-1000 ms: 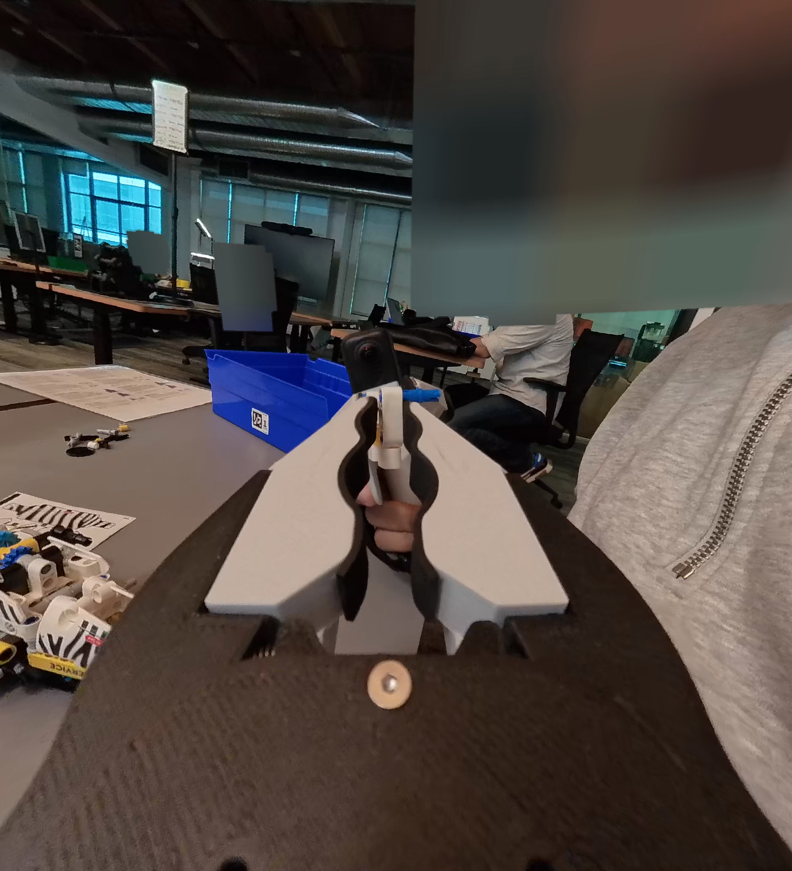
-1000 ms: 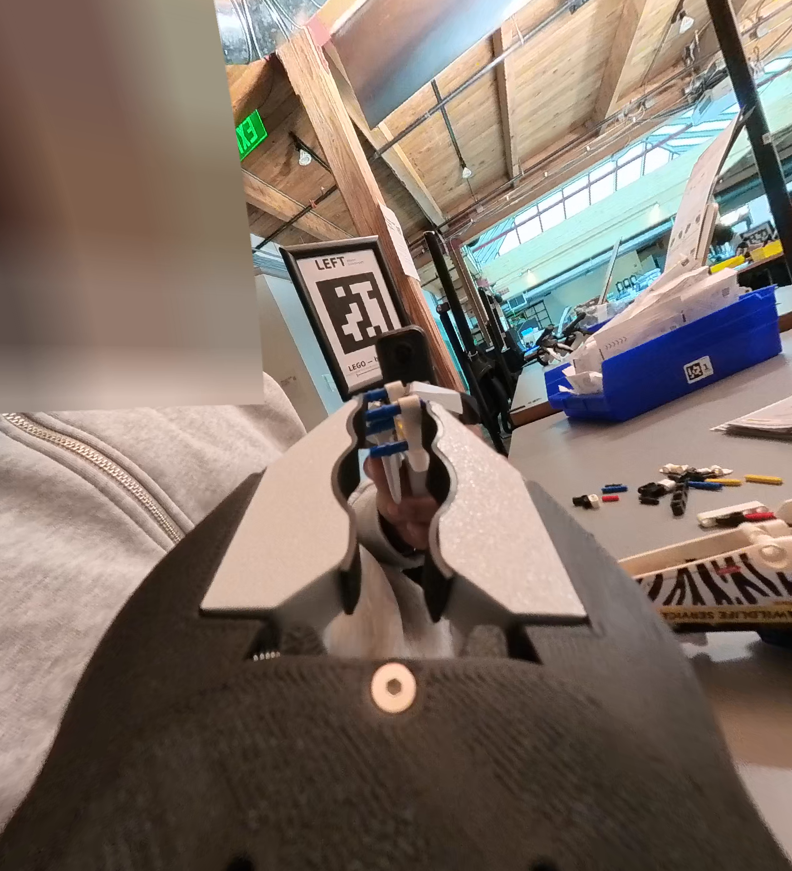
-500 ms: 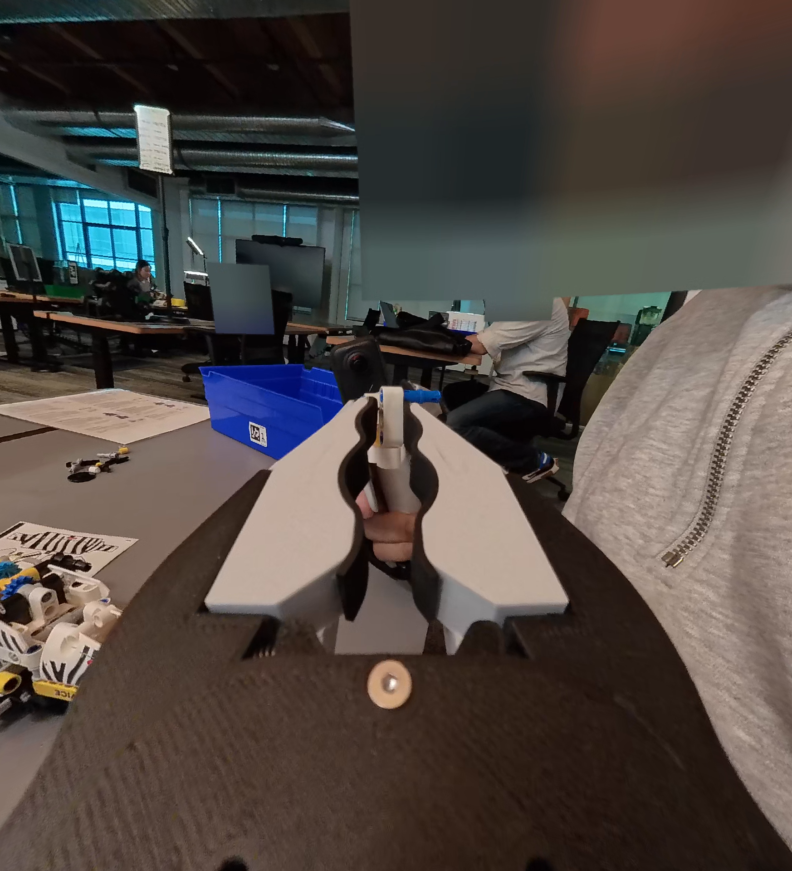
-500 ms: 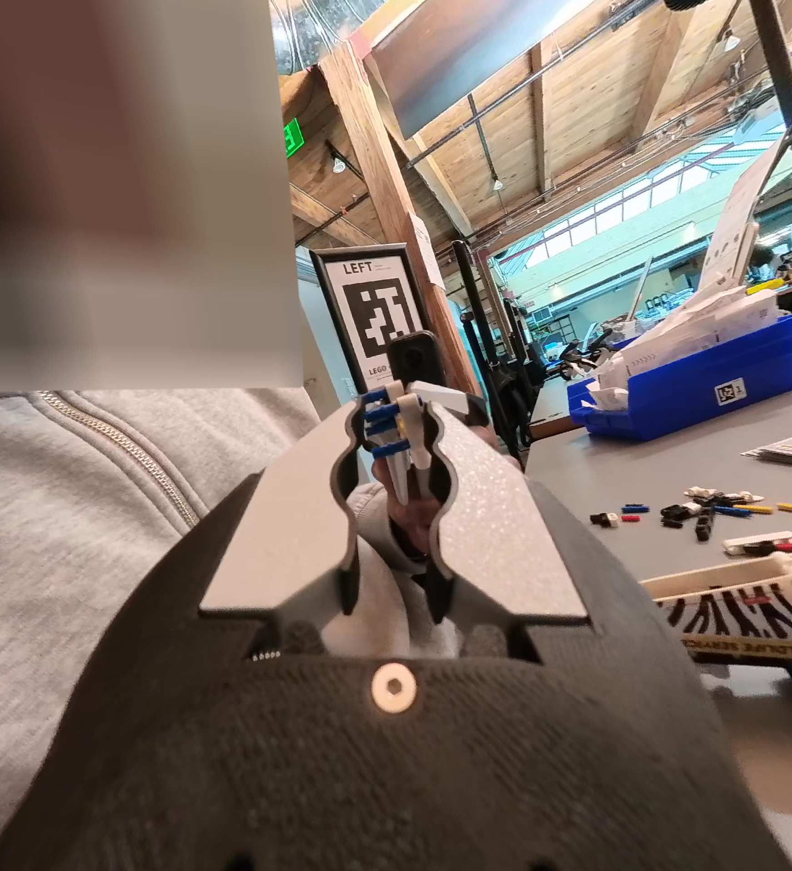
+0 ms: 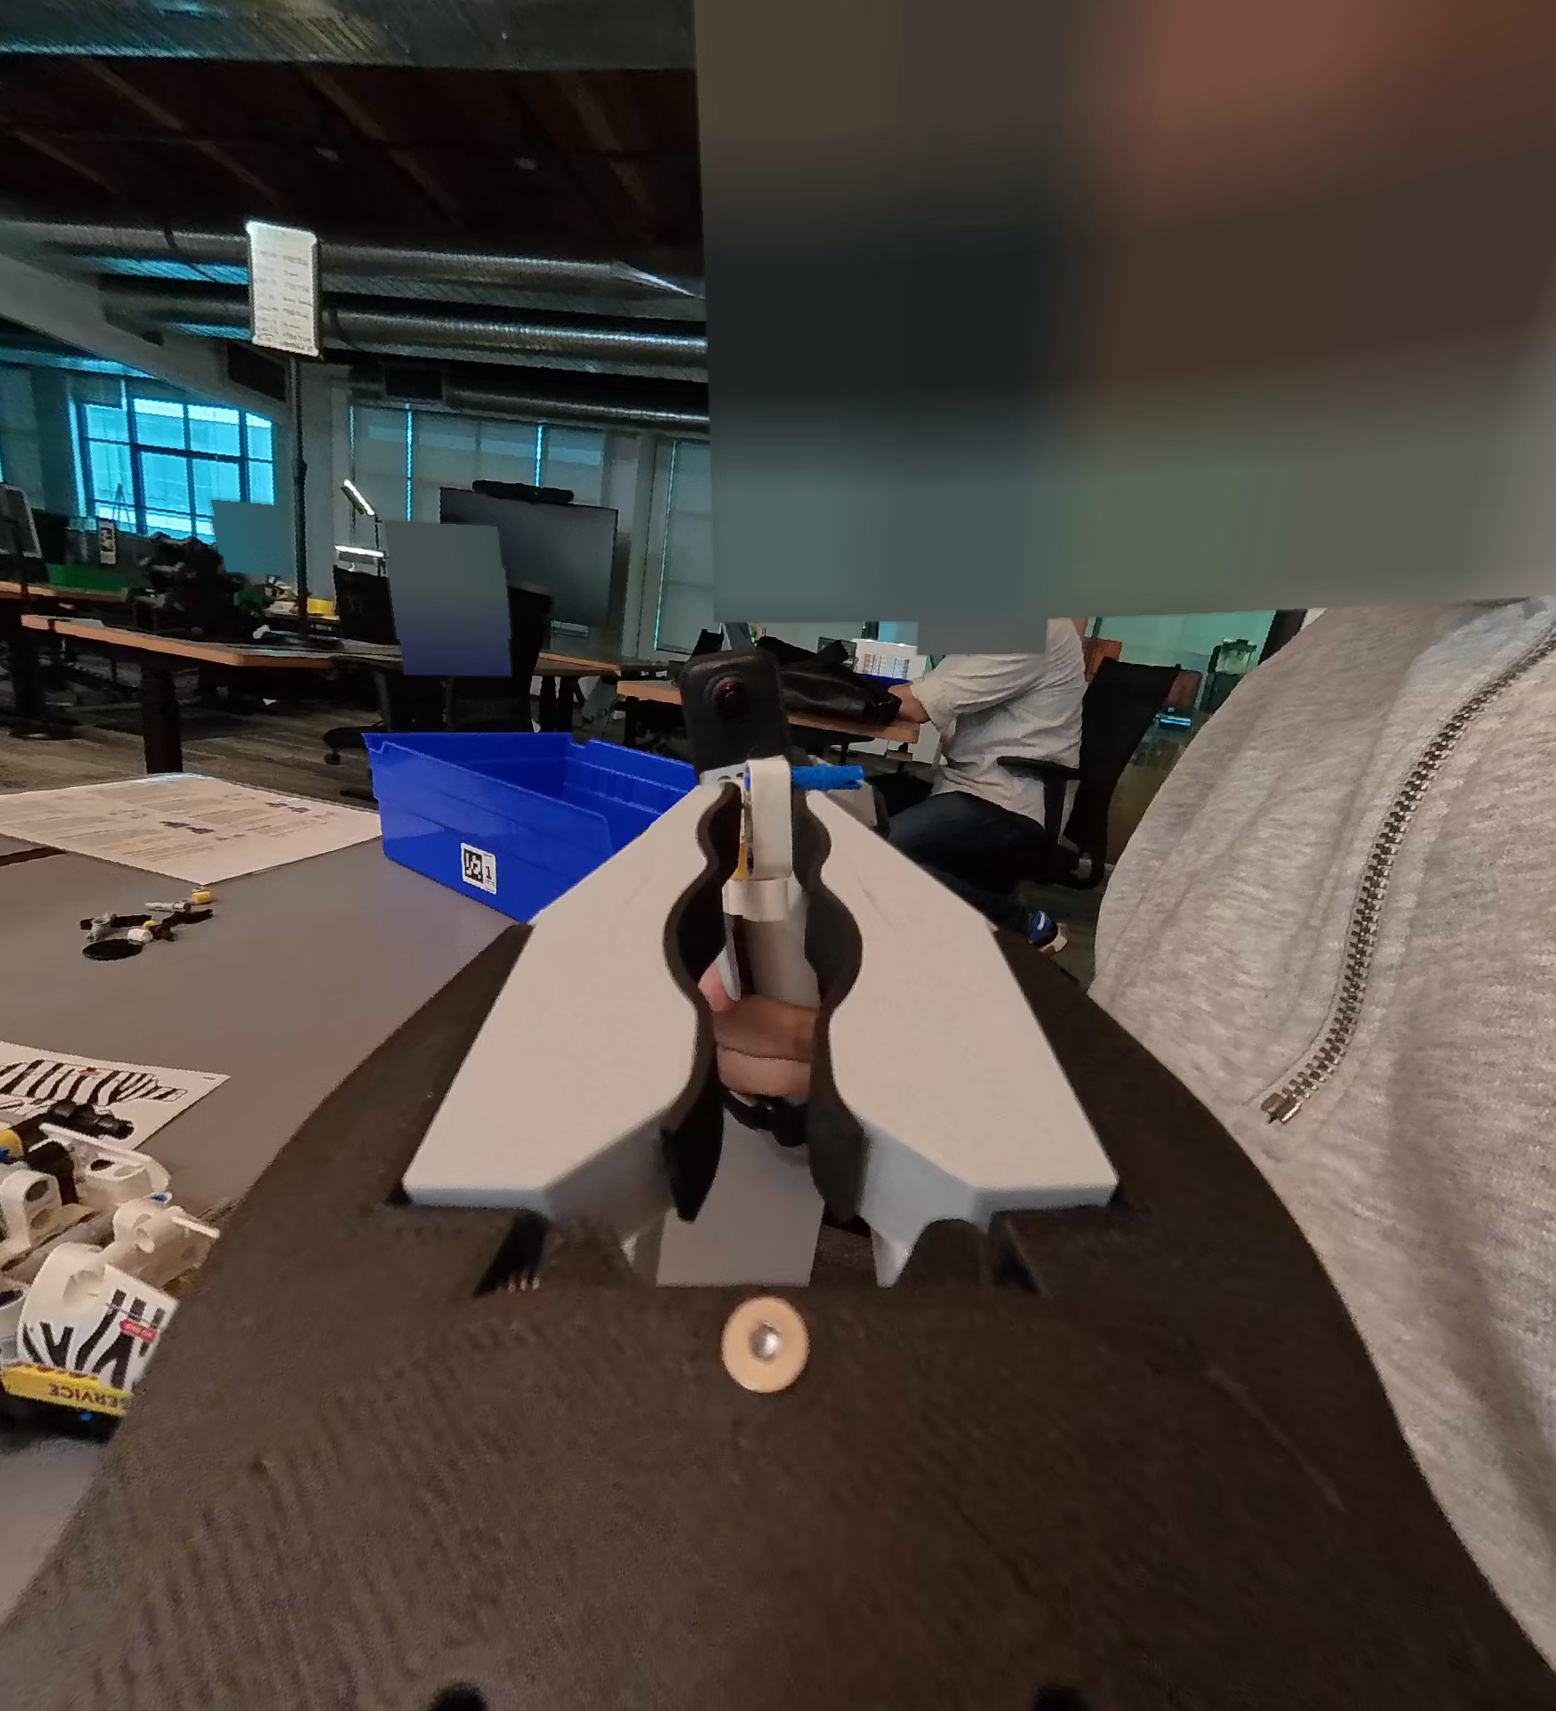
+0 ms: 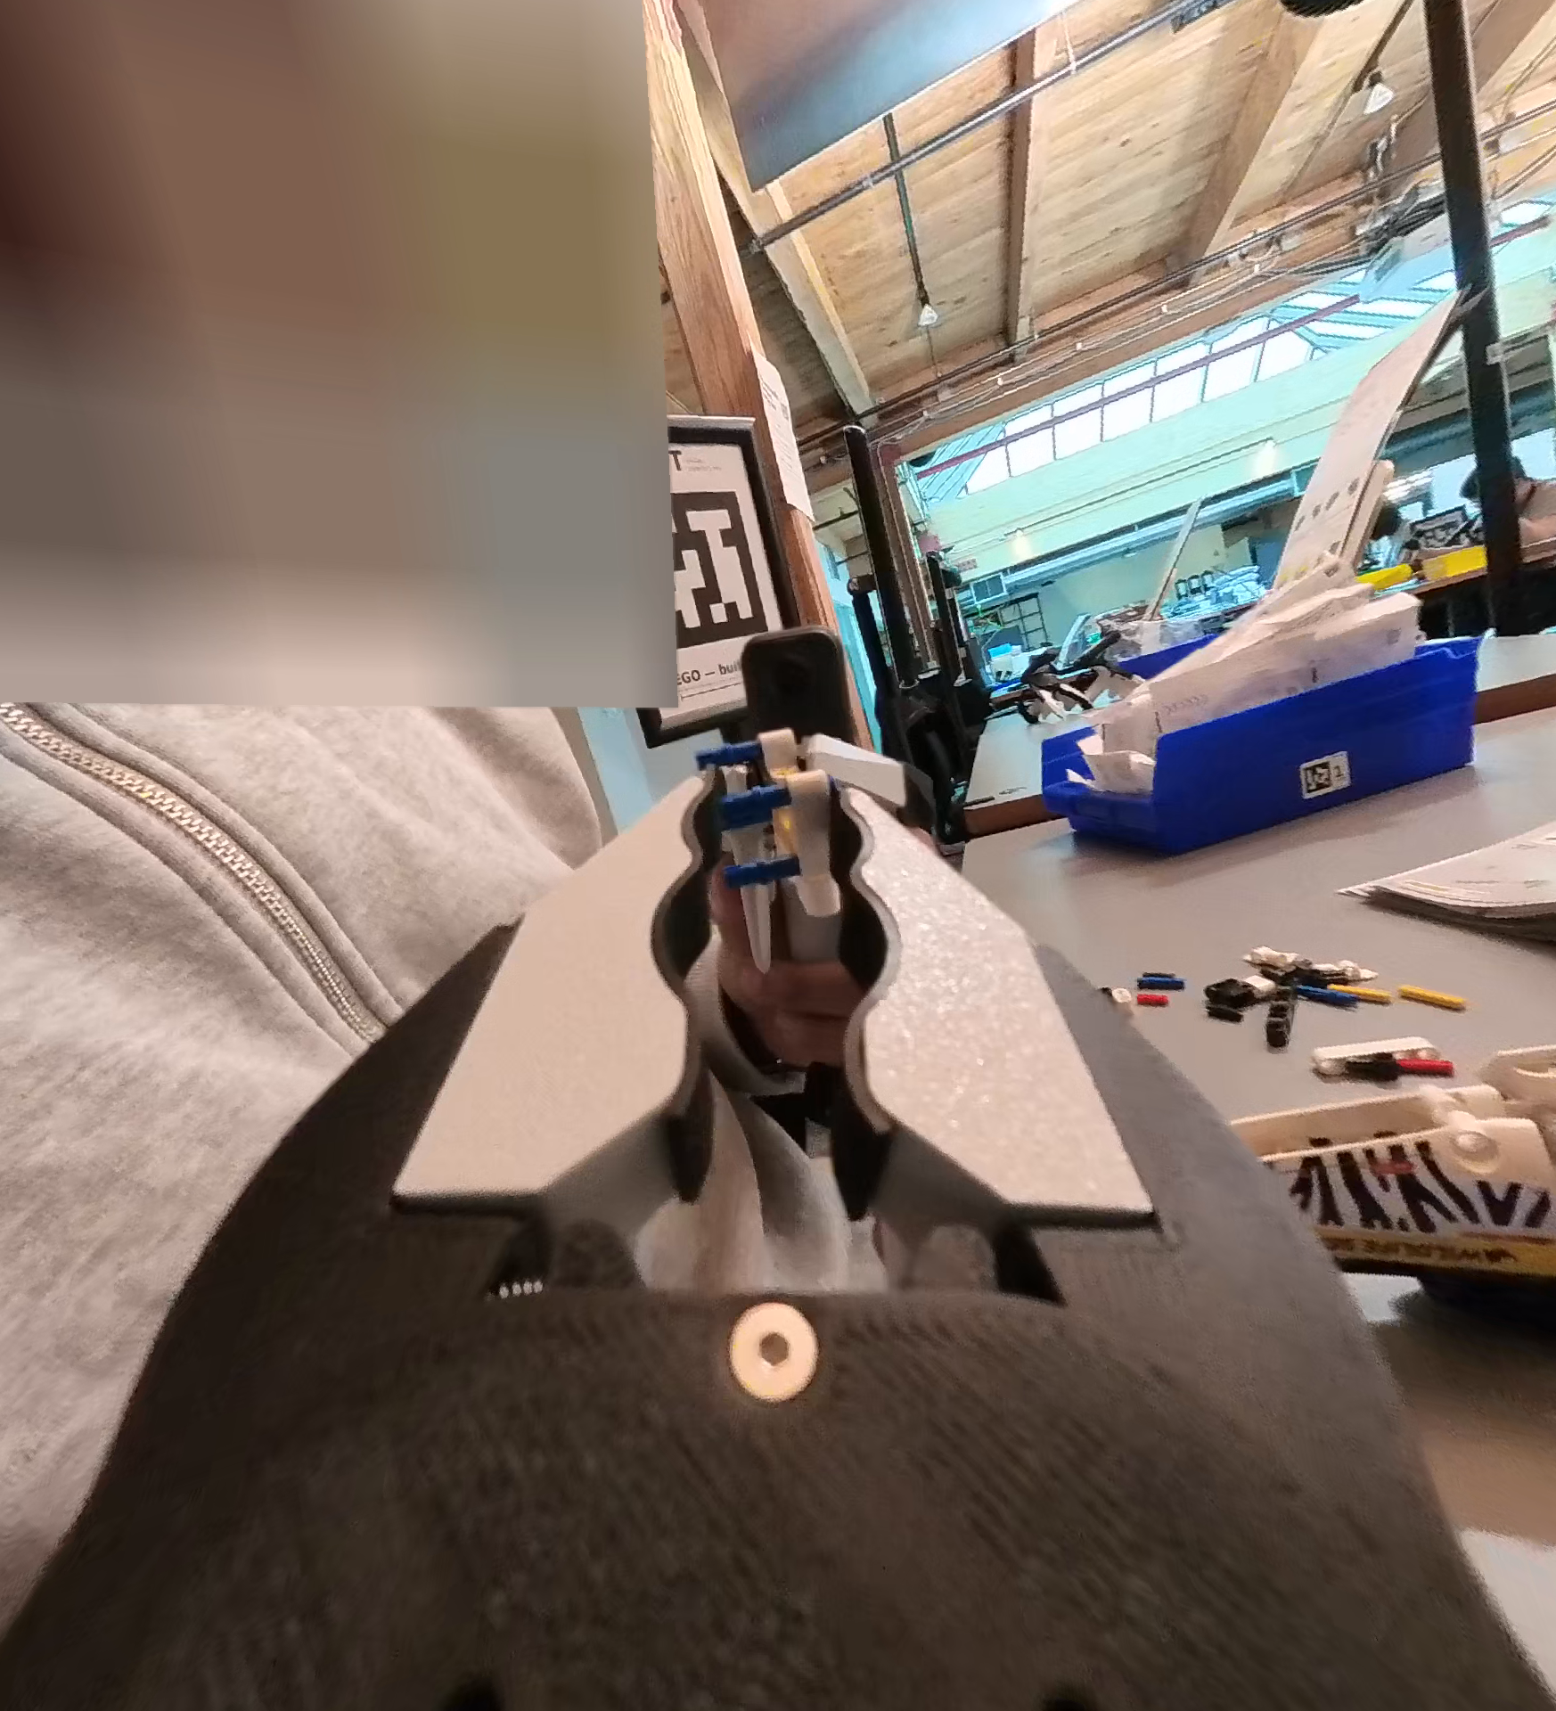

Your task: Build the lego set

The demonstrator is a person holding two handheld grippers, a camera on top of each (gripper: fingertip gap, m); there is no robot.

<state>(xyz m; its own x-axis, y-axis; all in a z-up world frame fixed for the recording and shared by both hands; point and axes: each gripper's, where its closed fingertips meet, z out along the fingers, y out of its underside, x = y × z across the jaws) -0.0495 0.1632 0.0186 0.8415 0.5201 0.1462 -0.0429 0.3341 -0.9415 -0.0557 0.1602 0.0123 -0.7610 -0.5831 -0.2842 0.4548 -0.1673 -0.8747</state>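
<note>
Lego sub-assembly [image 6: 779, 833], white beams with blue pins, raised at centre frame in both wrist views, well above the grey table [image 5: 293, 963]. Left gripper [image 5: 760, 833] clamped on the white beam end [image 5: 767, 824], one blue pin [image 5: 825, 776] jutting right at the tip. Right gripper [image 6: 770, 815] likewise closed on the same piece from the opposite side, three blue pins [image 6: 751, 805] sticking out left. Both tools facing each other, each other's camera visible just behind the piece; probably a two-sided hold to steady or press parts together in mid-air near the grey zip hoodie [image 5: 1404, 1018]. Exact joint being worked not discernible. Main zebra-striped vehicle build [image 5: 43, 1278] resting on the table at lower left of the left view, lower right of the right view, apart from the held piece. Loose small parts [image 6: 1284, 991] scattered at right middle of the right view; another small cluster [image 5: 145, 921] at left middle of the left view. Blue bin [image 5: 515, 815] behind, instruction sheets [image 5: 154, 824] at left, booklet [image 6: 1515, 880] at right. Nothing between held piece and vehicle; hoodie close on one side limits swing room.
</note>
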